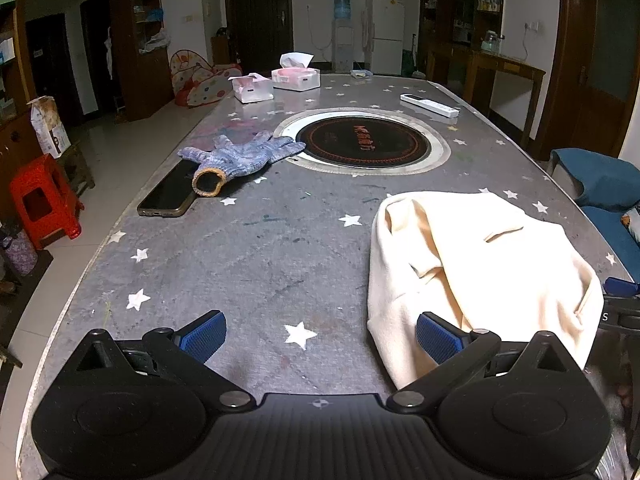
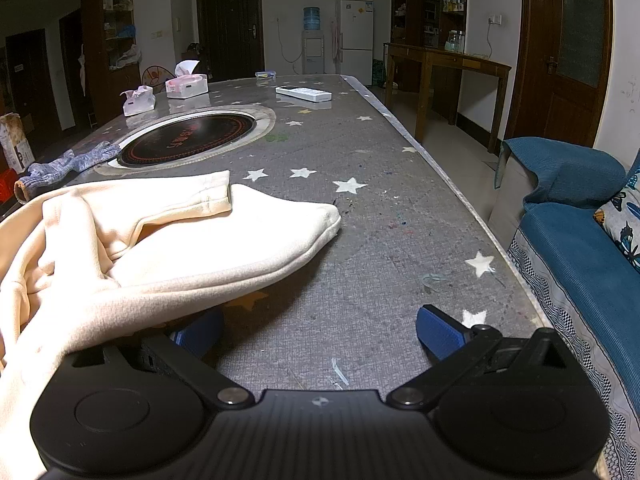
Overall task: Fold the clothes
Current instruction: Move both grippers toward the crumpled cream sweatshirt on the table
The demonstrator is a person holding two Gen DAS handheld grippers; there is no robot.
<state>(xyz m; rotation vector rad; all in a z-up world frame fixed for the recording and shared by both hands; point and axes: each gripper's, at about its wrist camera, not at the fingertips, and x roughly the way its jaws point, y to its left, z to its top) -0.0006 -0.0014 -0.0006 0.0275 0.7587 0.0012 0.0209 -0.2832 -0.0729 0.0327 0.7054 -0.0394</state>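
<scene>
From the left wrist view, a red stool (image 1: 42,200) stands on the floor off the left edge of the surface (image 1: 256,256), a grey star-printed cover. On the surface a dark phone (image 1: 170,192) lies near the left edge, with a blue knit glove (image 1: 240,156) resting partly on its far end, fingers reaching the rim of the round inset cooktop (image 1: 362,142). Farther back sit two tissue boxes (image 1: 294,76) and, to the right, a white remote (image 1: 430,105). The left claw (image 1: 320,336) is released, its blue pads wide apart over bare cover; the right pad (image 1: 438,338) sits just at the near left edge of the cream garment (image 1: 480,256), which lies bunched on the right half of the surface, between the cooktop and the near edge. In the right wrist view the garment (image 2: 132,248) fills the left side, a cuffed sleeve (image 2: 200,196) folded across its top, and its near hem drapes over the right claw's (image 2: 316,334) left finger (image 2: 198,334). That claw is also spread open, gripping nothing, its right pad over bare cover. A blue sofa (image 2: 576,216) stands beyond the right edge.
</scene>
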